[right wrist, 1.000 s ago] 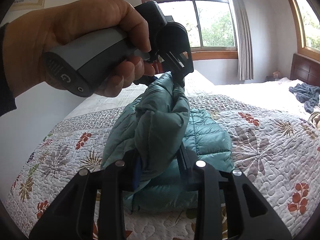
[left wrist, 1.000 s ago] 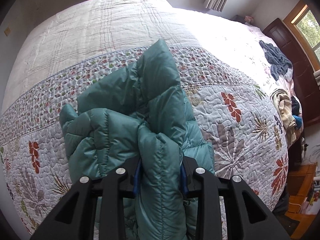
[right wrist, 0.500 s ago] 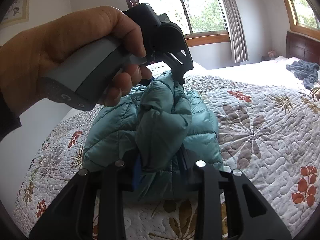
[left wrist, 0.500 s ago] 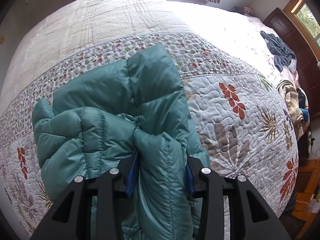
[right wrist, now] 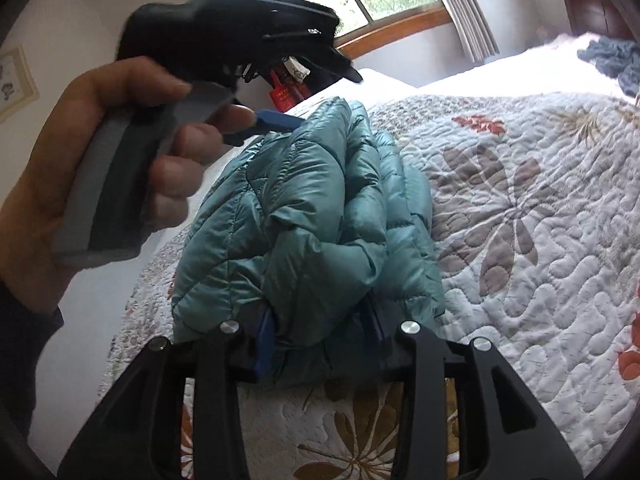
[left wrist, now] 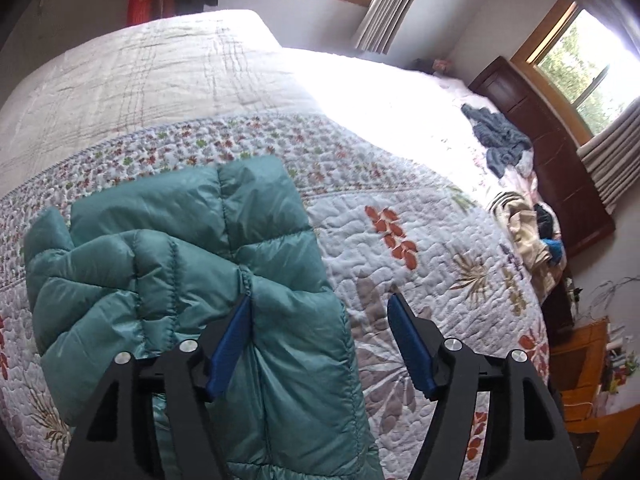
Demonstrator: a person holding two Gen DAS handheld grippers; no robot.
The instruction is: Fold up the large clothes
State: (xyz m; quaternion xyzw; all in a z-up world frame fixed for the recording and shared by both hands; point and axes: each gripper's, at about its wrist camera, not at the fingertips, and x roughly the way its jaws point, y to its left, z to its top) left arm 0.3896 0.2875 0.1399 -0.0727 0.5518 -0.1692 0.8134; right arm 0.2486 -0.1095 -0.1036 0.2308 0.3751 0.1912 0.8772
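Note:
A teal puffer jacket [left wrist: 180,264] lies bunched on the floral quilt [left wrist: 400,184] of a bed. My left gripper [left wrist: 320,332] is open just above it: the left blue pad [left wrist: 232,340] rests against the fabric and the right pad [left wrist: 408,348] hangs over bare quilt. In the right wrist view the jacket [right wrist: 312,208] bulges up between the fingers of my right gripper [right wrist: 320,328], which is shut on its near fold. A hand [right wrist: 80,152] holds the left gripper [right wrist: 328,100], open, at the jacket's far top edge.
A blue garment [left wrist: 500,140] and a pile of clothes [left wrist: 528,232] lie by the dark wooden headboard [left wrist: 552,152] at the right. A red bag [left wrist: 140,4] hangs past the bed's far end. Orange wooden furniture [left wrist: 584,360] stands beside the bed. Bare quilt [right wrist: 520,200] stretches right of the jacket.
My left gripper has opened and let go of the jacket fold, which now lies flatter on the quilt. The right gripper has kept its hold and the jacket has sunk lower.

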